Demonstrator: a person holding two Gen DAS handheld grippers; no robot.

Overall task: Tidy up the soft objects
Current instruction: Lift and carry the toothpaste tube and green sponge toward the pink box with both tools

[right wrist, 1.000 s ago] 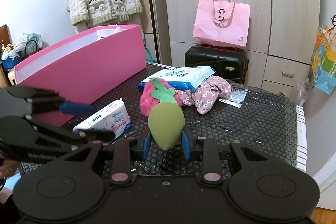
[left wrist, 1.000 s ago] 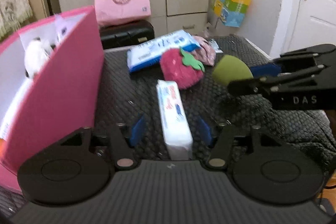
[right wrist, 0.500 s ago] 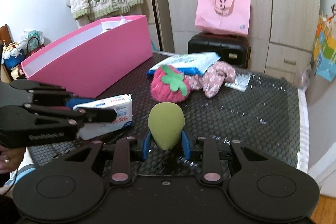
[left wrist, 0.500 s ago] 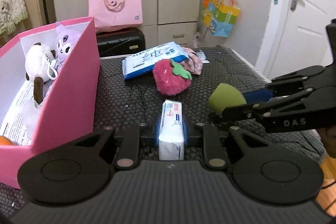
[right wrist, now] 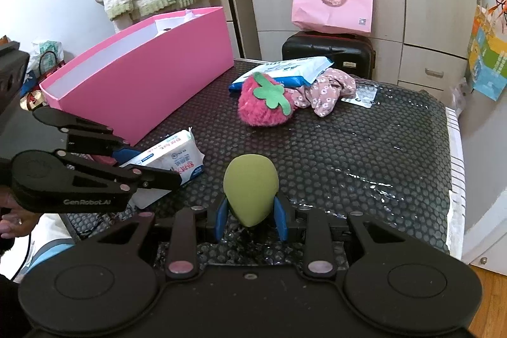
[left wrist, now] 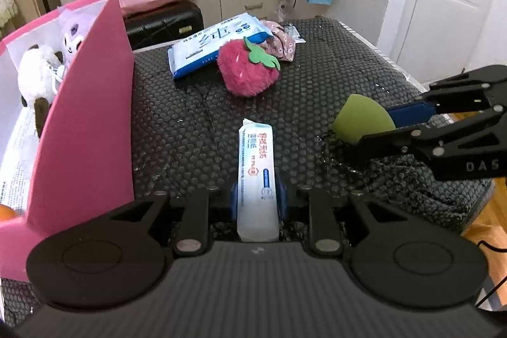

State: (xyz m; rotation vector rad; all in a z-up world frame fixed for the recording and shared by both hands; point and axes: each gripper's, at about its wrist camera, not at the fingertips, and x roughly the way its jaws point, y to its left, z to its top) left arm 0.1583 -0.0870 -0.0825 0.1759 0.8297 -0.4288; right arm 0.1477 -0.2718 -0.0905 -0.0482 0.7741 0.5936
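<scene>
Between the left gripper pads, the tissue pack is now clamped and, like the right gripper's green sponge, ready for the pink box.

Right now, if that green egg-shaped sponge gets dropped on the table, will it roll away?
Probably a little. The green sponge is rounded with one pointed end, so it would likely wobble in a curve, not roll straight. It looks light and squashy where the right gripper pinches it. The bumpy black mat should stop it quickly.
</scene>
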